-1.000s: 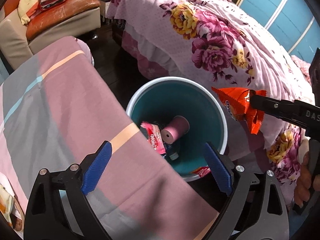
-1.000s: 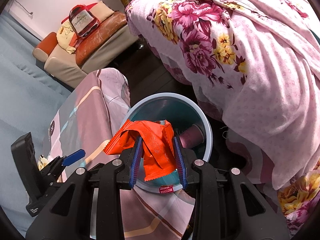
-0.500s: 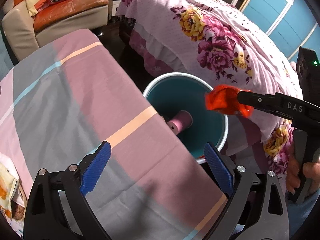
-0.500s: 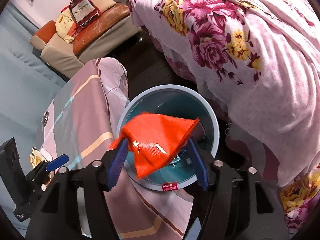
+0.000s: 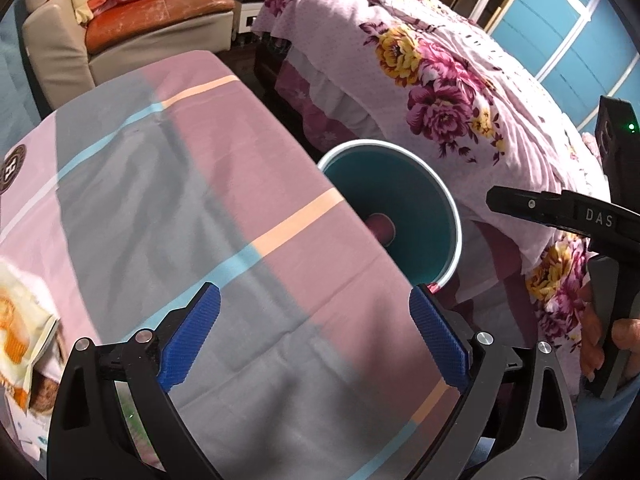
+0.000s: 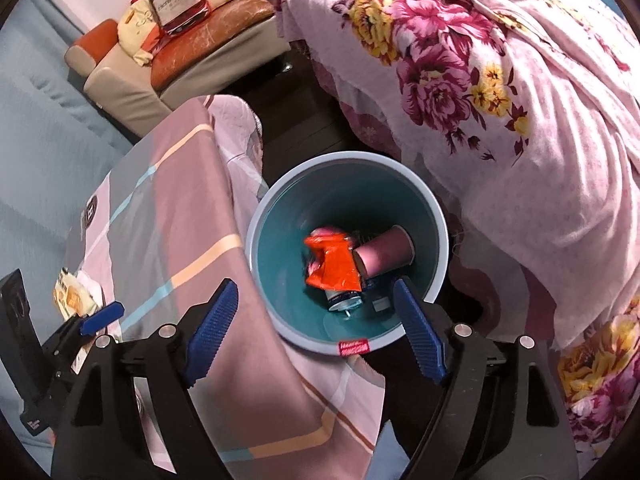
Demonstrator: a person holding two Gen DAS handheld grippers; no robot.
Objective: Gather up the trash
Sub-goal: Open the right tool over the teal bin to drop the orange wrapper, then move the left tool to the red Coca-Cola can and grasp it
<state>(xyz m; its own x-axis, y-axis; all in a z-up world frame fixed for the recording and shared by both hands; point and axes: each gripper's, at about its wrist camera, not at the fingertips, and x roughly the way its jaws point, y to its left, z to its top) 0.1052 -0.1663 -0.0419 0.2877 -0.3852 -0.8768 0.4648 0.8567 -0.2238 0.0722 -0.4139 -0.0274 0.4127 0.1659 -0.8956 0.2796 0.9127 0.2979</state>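
In the left wrist view, our left gripper hangs over the table's striped cloth with its blue pads spread wide and nothing between them, free, we judge, for the next piece of rubbish. A yellow-and-white packet lies at the near left edge of the table, a likely next pick. The teal bin stands on the floor to the right, between table and floral bedspread.

In the right wrist view, our right gripper hovers above the bin's near rim, its jaws having just been opening and now empty. The orange wrapper lies inside the bin, beside a pink roll and over a can, so this drop looks finished. The far sofa plays no part.
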